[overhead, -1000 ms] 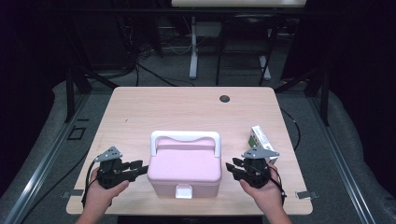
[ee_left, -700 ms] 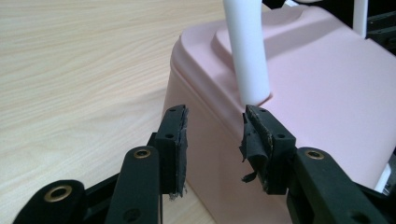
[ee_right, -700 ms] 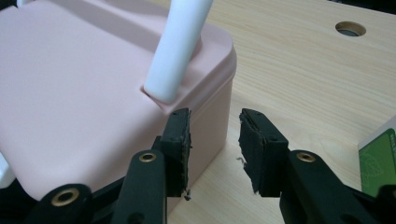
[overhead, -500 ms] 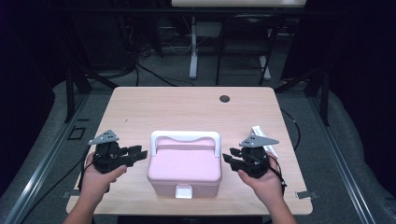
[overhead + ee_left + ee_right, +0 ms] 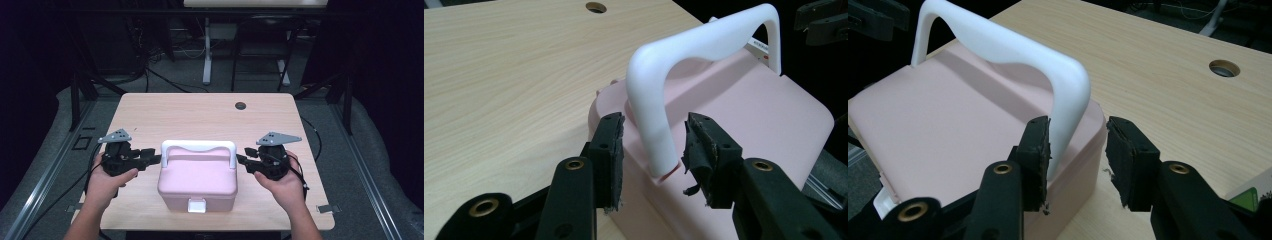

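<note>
Nearest the table's front edge, at 6 o'clock, sits one pink box [image 5: 197, 182] with one white handle [image 5: 198, 146]. Two grippers flank it: the left gripper [image 5: 151, 158] at 9 o'clock, jaws spread around the handle's post, and the right gripper [image 5: 243, 161] at 3 o'clock, jaws spread beside the other post. One hole [image 5: 240, 105] lies at 12 o'clock.

Light wooden desk [image 5: 200, 117], round dark cable hole [image 5: 240, 105] near far edge, right of centre. Grey carpeted floor [image 5: 360, 150] around desk. White desk leg [image 5: 206, 50] and black cables [image 5: 165, 75] beyond far edge.
</note>
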Motion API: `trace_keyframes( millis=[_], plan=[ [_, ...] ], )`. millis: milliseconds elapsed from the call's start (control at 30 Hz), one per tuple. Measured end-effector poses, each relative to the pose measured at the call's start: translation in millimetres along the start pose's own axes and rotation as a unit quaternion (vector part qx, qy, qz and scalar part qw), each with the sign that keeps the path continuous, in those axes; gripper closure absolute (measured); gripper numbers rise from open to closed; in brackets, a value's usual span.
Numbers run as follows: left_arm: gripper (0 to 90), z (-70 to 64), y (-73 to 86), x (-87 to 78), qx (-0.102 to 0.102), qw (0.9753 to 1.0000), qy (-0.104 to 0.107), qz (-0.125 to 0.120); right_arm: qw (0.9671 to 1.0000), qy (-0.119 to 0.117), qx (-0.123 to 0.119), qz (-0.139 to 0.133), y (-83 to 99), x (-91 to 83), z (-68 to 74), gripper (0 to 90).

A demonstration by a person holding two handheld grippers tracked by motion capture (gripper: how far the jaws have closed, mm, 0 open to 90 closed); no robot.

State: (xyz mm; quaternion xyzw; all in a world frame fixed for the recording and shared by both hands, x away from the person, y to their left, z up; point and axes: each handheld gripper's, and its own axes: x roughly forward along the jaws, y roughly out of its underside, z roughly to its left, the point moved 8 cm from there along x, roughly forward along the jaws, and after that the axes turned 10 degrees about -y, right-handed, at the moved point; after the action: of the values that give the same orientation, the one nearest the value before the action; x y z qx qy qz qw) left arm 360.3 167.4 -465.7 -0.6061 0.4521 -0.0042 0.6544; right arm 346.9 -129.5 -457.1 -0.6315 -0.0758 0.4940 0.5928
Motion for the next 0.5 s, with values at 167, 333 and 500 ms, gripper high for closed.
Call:
trace_keyframes(
  millis=[167, 333, 500],
  plan=[
    [57.4, -1.3, -10.3, 0.7, 0.003, 1.0000, -0.005, 0.005, 0.9999, -0.008, -0.006, 0.004, -11.9, 7.1, 6.6, 60.2],
    [57.0, -1.7, -12.5, 1.7, 0.001, 0.9999, -0.001, 0.013, 0.9999, -0.013, -0.010, 0.006, -15.4, 12.1, 11.1, 59.7],
    [53.7, -4.3, -8.7, 0.6, 0.005, 0.9999, 0.008, 0.010, 0.9997, -0.014, -0.013, 0.018, -7.2, 14.8, 11.4, 59.4]
  ],
)
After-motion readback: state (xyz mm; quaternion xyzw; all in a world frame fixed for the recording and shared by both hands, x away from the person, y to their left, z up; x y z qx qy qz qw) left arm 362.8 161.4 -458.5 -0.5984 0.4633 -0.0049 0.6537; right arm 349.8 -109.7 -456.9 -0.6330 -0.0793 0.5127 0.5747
